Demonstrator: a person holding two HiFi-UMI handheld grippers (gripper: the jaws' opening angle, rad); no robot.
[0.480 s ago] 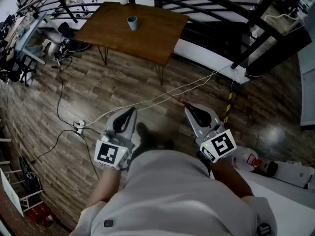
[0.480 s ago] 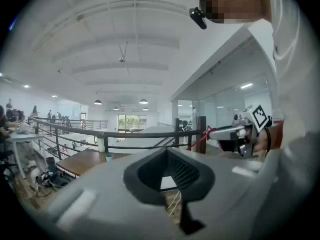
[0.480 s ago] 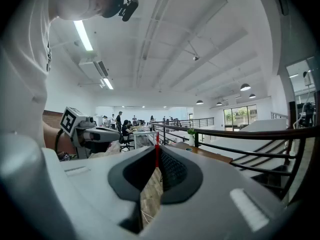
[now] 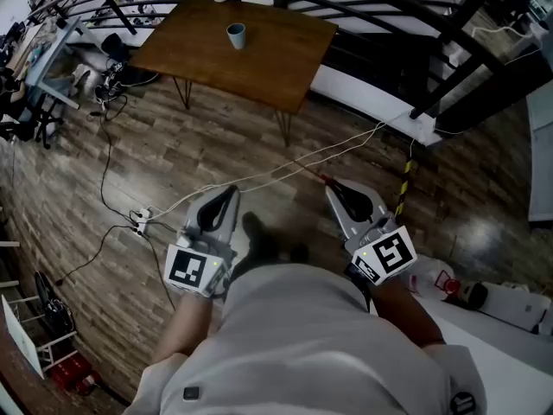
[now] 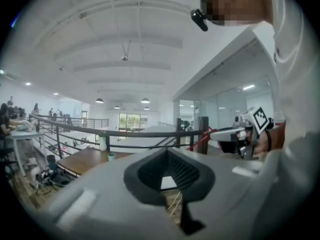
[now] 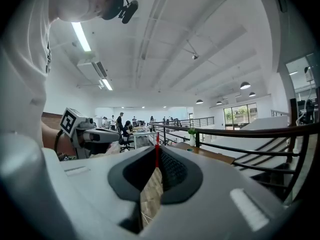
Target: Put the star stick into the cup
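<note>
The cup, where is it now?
In the head view the cup stands on the wooden table, top left of centre, far ahead of the left gripper and right gripper.

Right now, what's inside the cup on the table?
Nothing pokes out of the cup on the table; its inside is too small to see. The star stick sits between the jaws of the right gripper.

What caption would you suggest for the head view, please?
Facing the distant table and cup, star stick pinched in the right tool, left tool empty.
</note>
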